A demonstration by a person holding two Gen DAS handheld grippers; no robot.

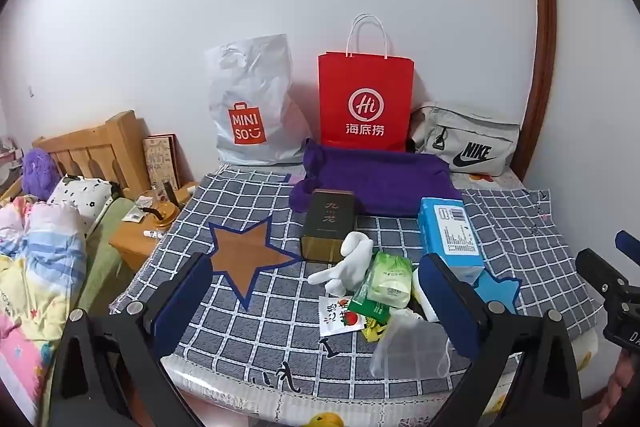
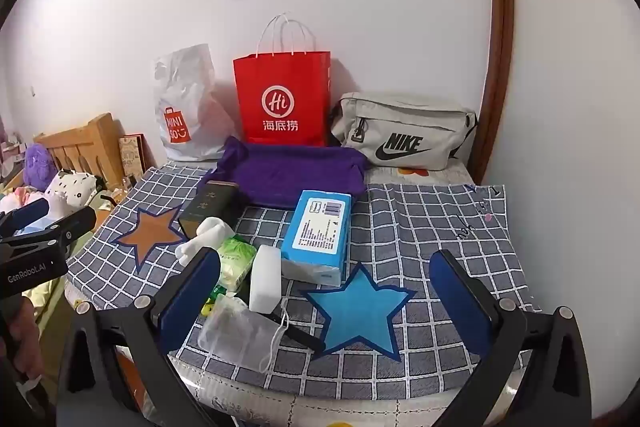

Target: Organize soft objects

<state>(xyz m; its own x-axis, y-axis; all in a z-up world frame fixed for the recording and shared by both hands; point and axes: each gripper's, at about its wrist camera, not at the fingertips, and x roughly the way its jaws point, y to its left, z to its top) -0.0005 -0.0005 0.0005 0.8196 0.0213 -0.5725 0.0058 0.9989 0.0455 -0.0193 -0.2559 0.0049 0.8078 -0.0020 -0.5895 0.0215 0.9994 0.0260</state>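
A pile of small items lies on the checked cloth (image 1: 248,311): a white soft toy (image 1: 350,261), a green tissue pack (image 1: 390,279), a blue tissue pack (image 1: 450,233), a white sponge block (image 2: 265,279), a clear mesh pouch (image 2: 240,333) and a dark box (image 1: 328,223). A folded purple cloth (image 1: 380,183) lies behind them. My left gripper (image 1: 320,311) is open and empty above the table's front edge, the pile between its fingers. My right gripper (image 2: 326,307) is open and empty over the blue star patch (image 2: 360,307).
A MINISO plastic bag (image 1: 252,107), a red paper bag (image 1: 366,99) and a grey Nike bag (image 1: 468,143) stand against the back wall. An orange star patch (image 1: 248,255) marks the cloth's left. A bed with bedding (image 1: 36,267) and a nightstand (image 1: 136,239) are at left.
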